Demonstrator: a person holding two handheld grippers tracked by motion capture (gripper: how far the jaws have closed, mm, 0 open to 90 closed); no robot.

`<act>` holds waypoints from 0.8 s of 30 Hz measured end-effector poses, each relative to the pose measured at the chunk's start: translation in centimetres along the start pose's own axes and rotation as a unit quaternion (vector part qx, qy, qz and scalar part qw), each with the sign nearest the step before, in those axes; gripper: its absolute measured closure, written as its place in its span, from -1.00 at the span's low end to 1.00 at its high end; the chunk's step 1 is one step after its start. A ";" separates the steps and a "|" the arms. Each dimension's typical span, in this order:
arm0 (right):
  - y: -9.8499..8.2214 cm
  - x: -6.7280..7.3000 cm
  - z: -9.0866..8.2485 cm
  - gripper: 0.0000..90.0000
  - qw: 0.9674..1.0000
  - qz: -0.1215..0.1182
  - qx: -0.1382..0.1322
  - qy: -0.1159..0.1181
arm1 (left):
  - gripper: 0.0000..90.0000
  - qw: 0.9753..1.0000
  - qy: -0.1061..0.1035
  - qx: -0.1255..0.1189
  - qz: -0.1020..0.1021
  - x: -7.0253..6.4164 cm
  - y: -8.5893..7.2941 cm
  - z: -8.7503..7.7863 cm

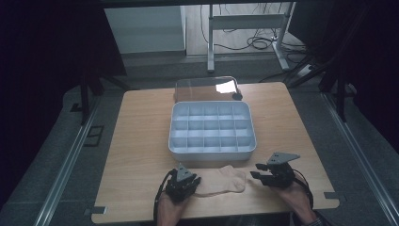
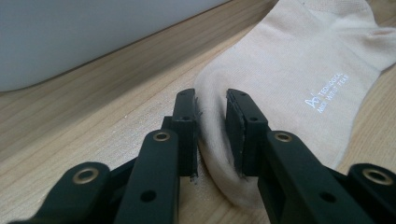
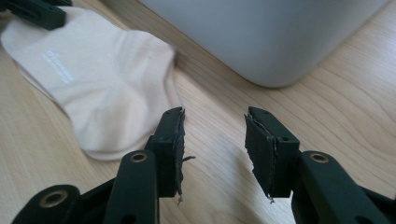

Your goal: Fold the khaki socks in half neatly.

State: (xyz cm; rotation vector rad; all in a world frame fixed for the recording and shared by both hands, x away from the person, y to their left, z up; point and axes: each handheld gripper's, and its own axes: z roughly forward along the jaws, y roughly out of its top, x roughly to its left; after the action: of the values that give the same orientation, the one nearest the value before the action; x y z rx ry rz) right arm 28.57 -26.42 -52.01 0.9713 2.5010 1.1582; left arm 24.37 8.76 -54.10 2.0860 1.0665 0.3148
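Note:
A beige sock [image 1: 225, 181] lies flat on the wooden table [image 1: 141, 141] near its front edge, between the two grippers. My left gripper [image 1: 195, 181] is at the sock's left end. In the left gripper view its jaws [image 2: 211, 100] are shut on a raised fold of the sock [image 2: 299, 60], which carries small white lettering. My right gripper [image 1: 256, 171] is just right of the sock, open, with bare wood between its jaws [image 3: 214, 116]. The sock [image 3: 107, 79] lies to the left of those jaws, apart from them.
A grey box [image 1: 211, 151] divided into several empty compartments stands mid-table just behind the sock, close to both grippers [image 2: 70, 37] [image 3: 261, 37]. Its clear lid [image 1: 204, 88] lies behind it at the far edge. Bare wood lies left and right of the box.

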 end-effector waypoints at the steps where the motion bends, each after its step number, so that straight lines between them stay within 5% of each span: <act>1: 0.2 0.2 0.0 0.34 1.000 -0.003 0.000 0.002 | 0.65 1.000 -0.002 0.000 -0.001 0.0 0.0 0.0; 4: 0.8 1.0 0.5 0.44 1.000 -0.015 0.006 0.022 | 0.81 1.000 -0.014 0.001 -0.011 0.0 0.0 0.0; 19: 3.7 4.7 4.1 0.98 0.993 -0.061 0.017 0.097 | 0.86 1.000 -0.015 0.000 -0.015 0.0 0.0 0.0; 24: 4.6 6.1 6.0 0.99 0.990 -0.074 0.026 0.113 | 0.86 1.000 -0.013 0.000 -0.011 -0.1 0.0 0.0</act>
State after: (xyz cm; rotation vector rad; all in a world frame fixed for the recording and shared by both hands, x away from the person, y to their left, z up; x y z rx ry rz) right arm 28.85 -16.73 -52.15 0.6841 2.7385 1.2235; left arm 24.33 8.69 -54.13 2.0720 1.0724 0.2767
